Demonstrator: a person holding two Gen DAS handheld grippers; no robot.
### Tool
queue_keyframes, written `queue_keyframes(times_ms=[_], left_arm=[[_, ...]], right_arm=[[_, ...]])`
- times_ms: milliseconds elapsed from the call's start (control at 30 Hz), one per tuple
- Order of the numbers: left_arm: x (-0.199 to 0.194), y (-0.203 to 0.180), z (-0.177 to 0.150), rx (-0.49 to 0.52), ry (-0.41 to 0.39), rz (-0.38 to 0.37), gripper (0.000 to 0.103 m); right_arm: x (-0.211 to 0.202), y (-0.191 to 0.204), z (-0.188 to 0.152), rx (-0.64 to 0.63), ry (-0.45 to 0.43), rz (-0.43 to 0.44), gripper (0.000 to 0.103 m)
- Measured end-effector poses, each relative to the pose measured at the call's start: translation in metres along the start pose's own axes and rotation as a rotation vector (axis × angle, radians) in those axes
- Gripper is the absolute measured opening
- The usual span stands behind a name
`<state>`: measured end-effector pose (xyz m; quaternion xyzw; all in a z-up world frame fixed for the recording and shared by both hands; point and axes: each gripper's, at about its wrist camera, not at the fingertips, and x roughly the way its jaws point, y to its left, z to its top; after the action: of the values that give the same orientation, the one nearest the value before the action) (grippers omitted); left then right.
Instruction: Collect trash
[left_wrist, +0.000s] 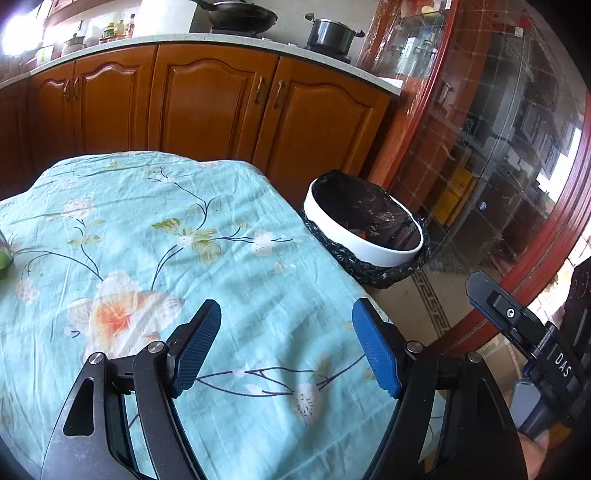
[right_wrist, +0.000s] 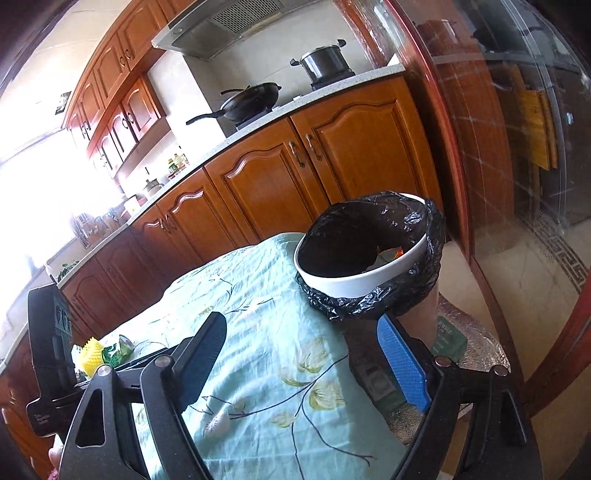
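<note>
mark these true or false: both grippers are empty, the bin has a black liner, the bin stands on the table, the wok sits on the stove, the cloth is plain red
1. Both grippers are empty. True: the left gripper and the right gripper stand open with nothing between the fingers.
2. The bin has a black liner. True.
3. The bin stands on the table. False: it stands on the floor beside the table's corner.
4. The wok sits on the stove. True.
5. The tablecloth is plain red. False: it is light blue-green with a flower print.
</note>
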<state>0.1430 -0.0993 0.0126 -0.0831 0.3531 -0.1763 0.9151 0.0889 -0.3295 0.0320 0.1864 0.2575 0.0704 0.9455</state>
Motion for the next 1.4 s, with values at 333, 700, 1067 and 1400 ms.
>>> queue_keyframes(times_ms=[333,700,1067,1400], left_arm=[[-0.055,0.009,-0.022,0.025,-0.278,0.142,0.103],[-0.065,0.006,-0.055,0.130,-0.304,0.266,0.103],[-0.075,0.008,-0.069,0.132,-0.310,0.287,0.103],[-0.080,0.016,-0.076,0.115,-0.305,0.321,0.103]], right_arm=[[-0.038,0.033,-0.018,-0.174,-0.198,-0.096,0.103],[-0.040,0.038,-0.050,-0.234,-0.213,-0.089,0.103],[-0.042,0.046,-0.062,-0.254,-0.202,-0.062,0.103],[-0.036,0.050,-0.070,-0.258,-0.175,-0.047,0.103]])
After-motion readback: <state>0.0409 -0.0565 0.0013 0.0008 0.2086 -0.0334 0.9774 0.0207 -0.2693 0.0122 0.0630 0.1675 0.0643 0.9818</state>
